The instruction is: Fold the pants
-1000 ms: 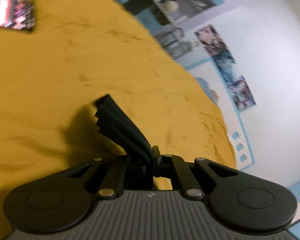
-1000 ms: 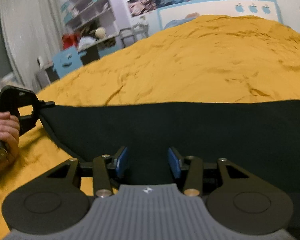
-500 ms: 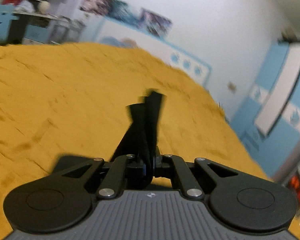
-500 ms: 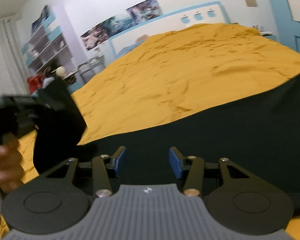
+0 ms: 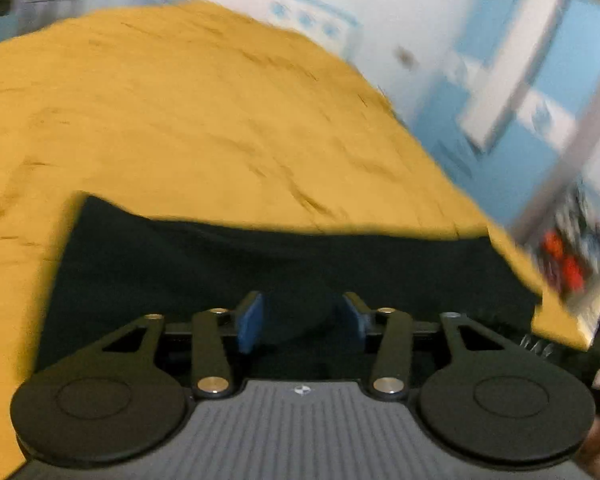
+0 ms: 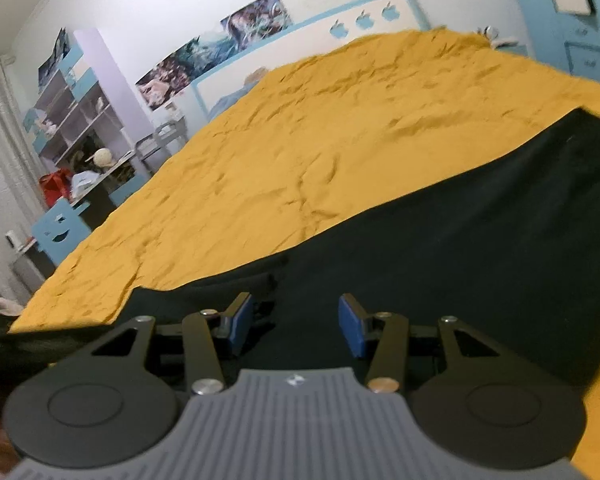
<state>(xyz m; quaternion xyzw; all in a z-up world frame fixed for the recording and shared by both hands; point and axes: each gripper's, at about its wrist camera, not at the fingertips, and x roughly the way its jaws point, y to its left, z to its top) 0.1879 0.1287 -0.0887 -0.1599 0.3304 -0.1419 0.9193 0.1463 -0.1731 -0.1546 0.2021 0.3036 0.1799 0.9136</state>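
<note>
The black pants [image 5: 284, 256] lie flat on the yellow bedspread [image 5: 188, 120], folded over into a wide dark band. My left gripper [image 5: 300, 320] is open and empty just above the pants; its blue pads [image 5: 248, 320] stand apart. In the right wrist view the pants [image 6: 460, 240] spread from the lower left to the right edge. My right gripper [image 6: 296, 324] is open and empty over the near edge of the fabric. The left wrist view is blurred by motion.
The bedspread [image 6: 340, 140] covers a large bed. A white and blue headboard [image 6: 300, 40] stands at the far end. Shelves [image 6: 72, 108] and a cluttered desk [image 6: 88, 180] stand to the left. Blue cabinets [image 5: 520, 80] stand to the right.
My left gripper carried the bunched pant end across to the right, opened and let it go. The pants now lie folded over. My right gripper stayed open over the fabric.
</note>
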